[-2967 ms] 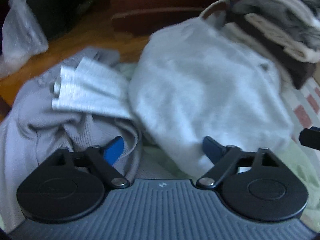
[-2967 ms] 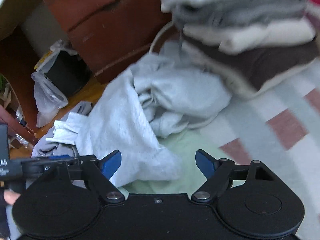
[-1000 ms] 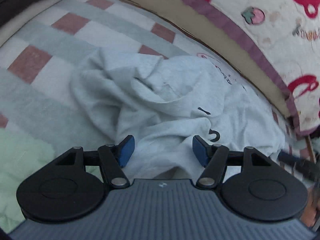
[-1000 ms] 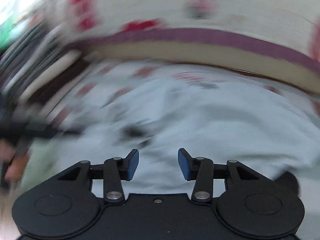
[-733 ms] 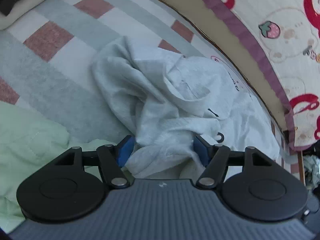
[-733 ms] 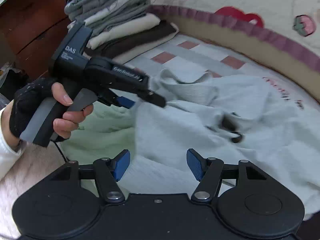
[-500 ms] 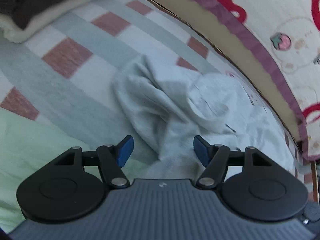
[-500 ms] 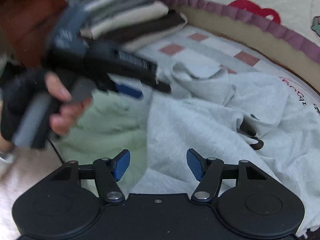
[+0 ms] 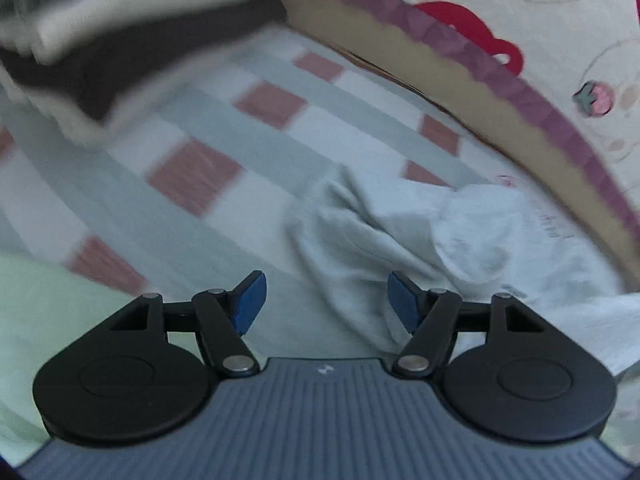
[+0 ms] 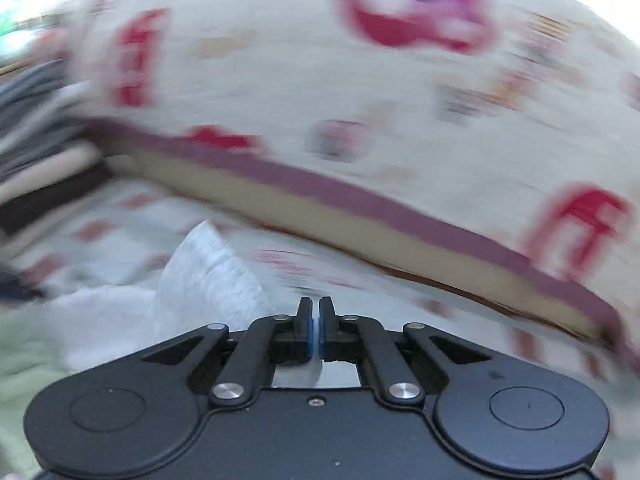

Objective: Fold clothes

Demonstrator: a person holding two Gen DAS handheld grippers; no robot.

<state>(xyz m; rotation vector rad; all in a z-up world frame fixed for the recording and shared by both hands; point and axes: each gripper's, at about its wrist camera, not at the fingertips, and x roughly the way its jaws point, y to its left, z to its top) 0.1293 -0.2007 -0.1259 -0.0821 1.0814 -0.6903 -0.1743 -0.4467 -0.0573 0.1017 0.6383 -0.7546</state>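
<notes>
Left gripper (image 9: 323,300): jaws spread wide, both blue pads bare, nothing held between them. It hovers over the bed. The grey sweatshirt (image 9: 420,240) lies crumpled on the checked bedsheet (image 9: 240,152), running from the gap between the jaws out toward 2 o'clock. Its nearest fold sits just beside the right-hand pad; whether cloth and pad actually meet cannot be told. The left-hand pad is clear of the garment, with only sheet behind it.

Right gripper (image 10: 315,330): jaws pressed together, with a thin sliver of pale material showing between the pads. This appears to be an edge of the grey sweatshirt (image 10: 208,276), pinched. From the jaws the fabric rises as a peaked fold toward 10 o'clock and spreads away toward 9 o'clock. This view is heavily motion-blurred, so finer detail of the hold cannot be confirmed.

Surroundings: a stack of folded clothes (image 9: 100,32), in white, grey and dark brown layers, stands at 11 o'clock in the left view, well apart from the sweatshirt. A cream patterned quilt (image 10: 360,100) with red motifs and a purple border runs along the far side of the bed from 12 to 3 o'clock in both views. A pale green blanket (image 9: 52,304) lies at 8 o'clock beside the left gripper.
</notes>
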